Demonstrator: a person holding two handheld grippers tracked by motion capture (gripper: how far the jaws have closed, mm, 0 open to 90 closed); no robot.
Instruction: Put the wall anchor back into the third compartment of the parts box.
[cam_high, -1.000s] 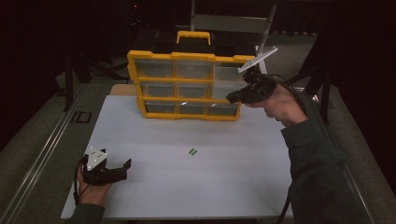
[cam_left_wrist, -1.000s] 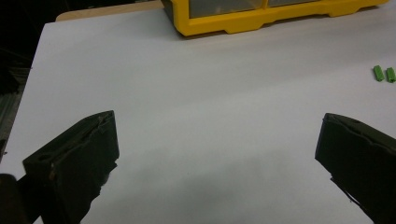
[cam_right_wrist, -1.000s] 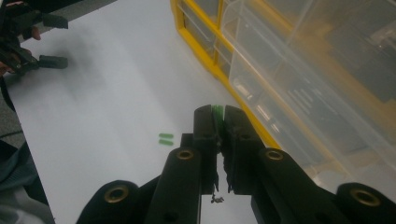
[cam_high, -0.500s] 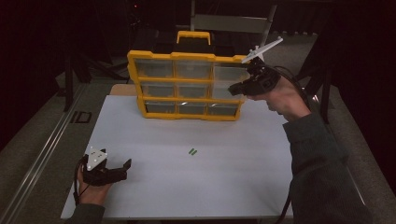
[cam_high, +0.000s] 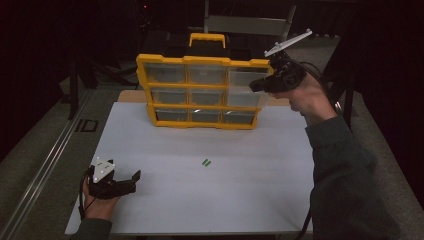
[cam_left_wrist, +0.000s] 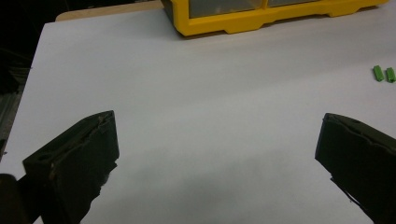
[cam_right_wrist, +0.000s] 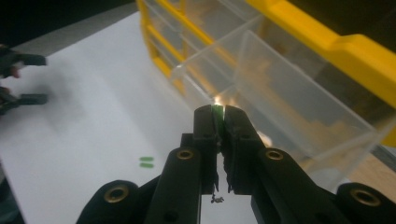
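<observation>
High view first: a yellow drawer organizer (cam_high: 202, 92) with clear compartments stands upright at the far edge of the white table (cam_high: 210, 200), its carry handle on top. The right gripper (cam_high: 257, 85) is raised in front of the organizer's upper right corner, beside a clear drawer (cam_high: 245, 80) in the top row, with the grey three-cornered plate sticking up above the hand. The left gripper (cam_high: 131, 181) rests low at the near left of the table, well apart from the organizer, with its jaws spread. Two small green pieces (cam_high: 205, 162) lie side by side near the middle of the table, between the two grippers and touched by neither.

Left gripper view: the two black jaws stand wide apart with only bare white table (cam_left_wrist: 196, 116) between them. The organizer's yellow base (cam_left_wrist: 261, 18) runs along the top edge, and the two green pieces (cam_left_wrist: 384, 73) lie at the far right, near each other.

Right gripper view: the right gripper (cam_right_wrist: 217, 116) is clamped on a thin green piece (cam_right_wrist: 217, 113), which shows as a narrow strip between the jaw tips. The tips sit just at the front rim of the clear drawer (cam_right_wrist: 289, 98), pulled out of the yellow frame (cam_right_wrist: 336, 42). Below on the table lie the two loose green pieces (cam_right_wrist: 146, 162), and the other gripper shows at the far left edge.
</observation>
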